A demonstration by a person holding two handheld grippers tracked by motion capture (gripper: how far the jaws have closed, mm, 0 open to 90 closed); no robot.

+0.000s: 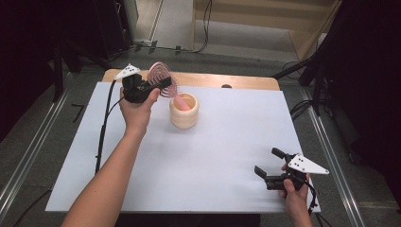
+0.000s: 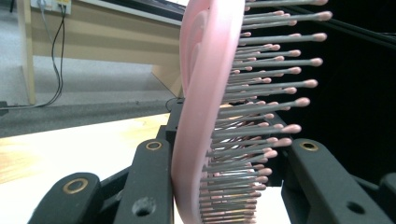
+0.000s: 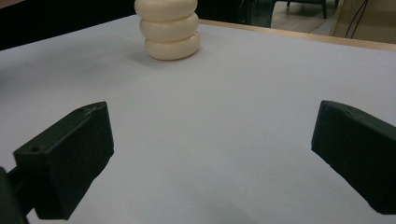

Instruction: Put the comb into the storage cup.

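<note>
Between the left gripper's (image 1: 163, 85) closed jaws sat the pink hairbrush (image 2: 205, 93), handle in the cream holder (image 1: 184, 111) below; off-centre pull could tip holder; right gripper (image 1: 269, 165) gaped empty.

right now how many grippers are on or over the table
2. The left gripper is raised at the far left by the cream ribbed cup, shut on the head of the pink hairbrush. The right gripper sits open at the near right corner.
</note>
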